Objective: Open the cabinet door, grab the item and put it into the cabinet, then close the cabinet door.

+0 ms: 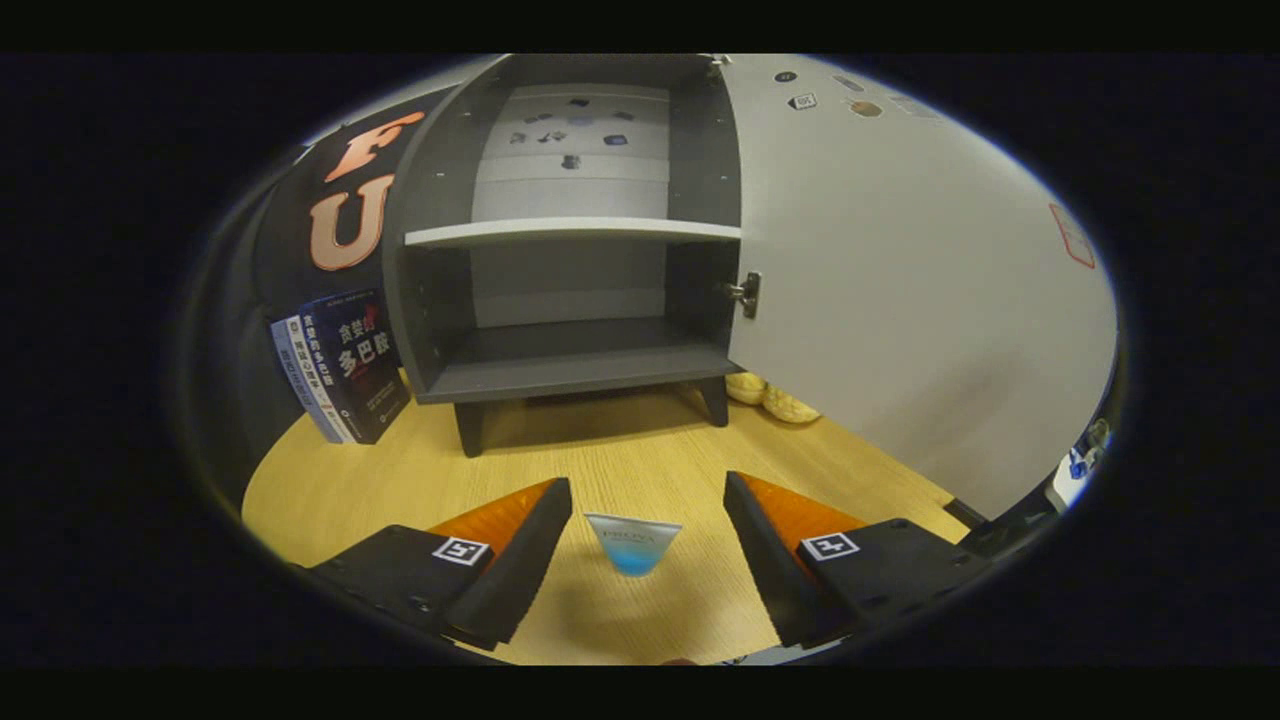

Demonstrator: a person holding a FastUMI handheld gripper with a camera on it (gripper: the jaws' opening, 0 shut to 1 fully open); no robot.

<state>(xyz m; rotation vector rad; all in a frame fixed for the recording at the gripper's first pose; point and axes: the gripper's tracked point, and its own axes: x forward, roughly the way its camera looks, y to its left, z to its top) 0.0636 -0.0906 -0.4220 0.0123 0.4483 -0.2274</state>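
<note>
Cabinet stands at twelve o'clock beyond the fingers, its door swung wide to two o'clock, both shelves bare. Gripper is spread, fingers parted with the item, a small blue-and-white packet, sitting on the wooden table between the tips, touching neither. Books lean by the cabinet's left side at ten o'clock. Something yellow, perhaps a soft toy, peeks from under the door at one o'clock, behind the cabinet leg
</note>
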